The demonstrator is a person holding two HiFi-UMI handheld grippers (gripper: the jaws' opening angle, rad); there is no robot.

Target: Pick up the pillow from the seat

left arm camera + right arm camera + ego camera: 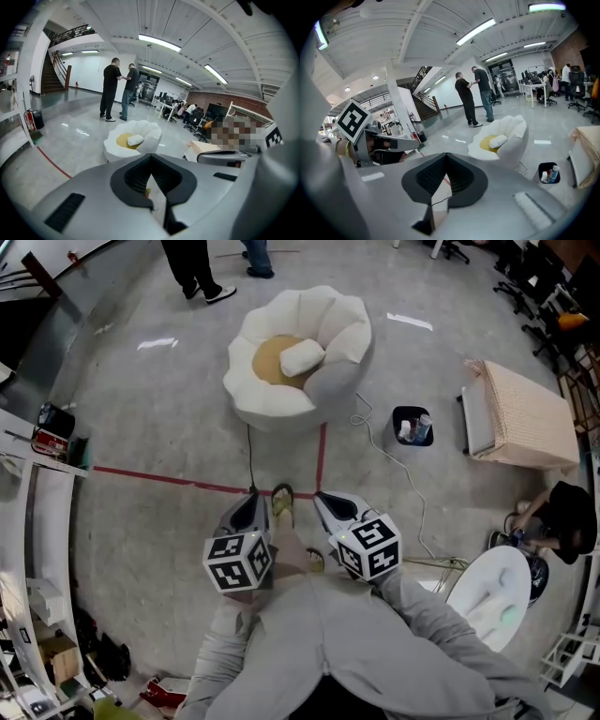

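The pillow [302, 357] is white and oblong. It lies inside the seat [258, 401], on the right part of the yellow seat pad [265, 360] and against the padded wall. In the head view this is the upper centre of the frame. The seat is a white, petal-shaped floor chair on a grey floor.

Neither gripper touches the pillow. Both are well apart from it, at the lower centre of the head view.

- Left gripper [252, 495]: jaws pressed together, tips meeting, nothing between them.
- Right gripper [323, 497]: jaws likewise closed tip to tip, empty.

The two grippers are side by side and point toward the seat, with the person's sandalled foot [282, 500] between them.

A red tape line [159, 474] crosses the floor between the grippers and the seat. A black bin [412, 426] holding bottles stands right of the seat, and a beige box [525, 413] lies farther right. Two standing people [112, 89] are beyond the seat, at the upper edge of the head view.
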